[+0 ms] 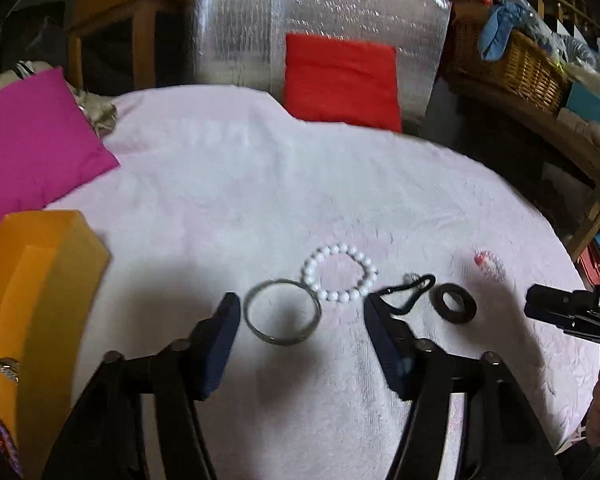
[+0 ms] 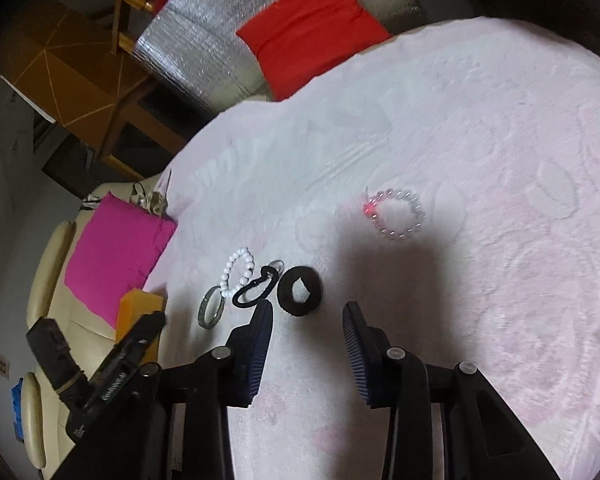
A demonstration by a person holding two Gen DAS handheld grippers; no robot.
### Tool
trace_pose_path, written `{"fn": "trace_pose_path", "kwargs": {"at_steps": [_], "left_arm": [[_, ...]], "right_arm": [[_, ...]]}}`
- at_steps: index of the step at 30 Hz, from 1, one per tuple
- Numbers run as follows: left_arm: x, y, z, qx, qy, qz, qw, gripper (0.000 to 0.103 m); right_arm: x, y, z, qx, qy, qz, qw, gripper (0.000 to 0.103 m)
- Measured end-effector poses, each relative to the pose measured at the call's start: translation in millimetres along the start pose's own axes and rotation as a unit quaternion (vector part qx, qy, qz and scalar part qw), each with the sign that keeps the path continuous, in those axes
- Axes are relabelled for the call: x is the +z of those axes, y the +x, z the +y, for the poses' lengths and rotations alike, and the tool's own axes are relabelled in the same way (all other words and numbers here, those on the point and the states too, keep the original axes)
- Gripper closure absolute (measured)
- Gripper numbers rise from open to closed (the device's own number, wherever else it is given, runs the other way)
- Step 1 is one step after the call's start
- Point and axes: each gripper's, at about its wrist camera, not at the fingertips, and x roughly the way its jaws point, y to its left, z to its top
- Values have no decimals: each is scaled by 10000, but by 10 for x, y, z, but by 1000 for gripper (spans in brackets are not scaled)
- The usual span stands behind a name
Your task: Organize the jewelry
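Observation:
On the pale pink cloth lie a metal bangle, a white bead bracelet, a thin black hair tie, a thick black scrunchie ring and a clear bead bracelet with a red bead. My left gripper is open and empty, its fingers either side of the bangle. My right gripper is open and empty, just short of the scrunchie. The clear bracelet lies farther off. The bangle, white beads and hair tie lie to the left.
An orange box stands at the cloth's left edge, with small items inside. A magenta cushion and a red cushion lie at the cloth's far edges. A wicker basket stands on a shelf at the right.

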Motion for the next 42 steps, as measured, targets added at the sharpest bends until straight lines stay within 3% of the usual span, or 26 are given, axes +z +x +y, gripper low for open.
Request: {"fn": "trace_pose_path", "kwargs": {"at_steps": [3, 16, 17, 20, 22, 25, 33, 42], "left_arm": [[25, 32, -70, -193, 179, 28, 9997, 56], [32, 274, -315, -985, 363, 665, 9922, 56], [31, 291, -335, -1010, 389, 695, 9917, 56], [7, 371, -367, -1125, 393, 875, 9890, 56], [-6, 409, -379, -1175, 378, 953, 9878, 56], [-1, 436, -401, -1300, 376, 962, 9861, 64], [2, 695, -374, -1563, -149, 1305, 9789, 64], [57, 847, -333, -1722, -689, 1323, 9737, 64]], "right_arm": [[18, 137, 26, -123, -99, 53, 9999, 63], [55, 657, 178, -817, -586, 360, 9943, 61], [43, 671, 208, -864, -726, 340, 9930, 63], [25, 684, 220, -950, -875, 388, 9909, 92], [27, 630, 164, -892, -728, 361, 9927, 92], [54, 508, 107, -847, -621, 276, 9941, 92], [47, 313, -47, -654, -320, 312, 9969, 92], [20, 300, -98, -618, -269, 380, 9970, 92]]}}
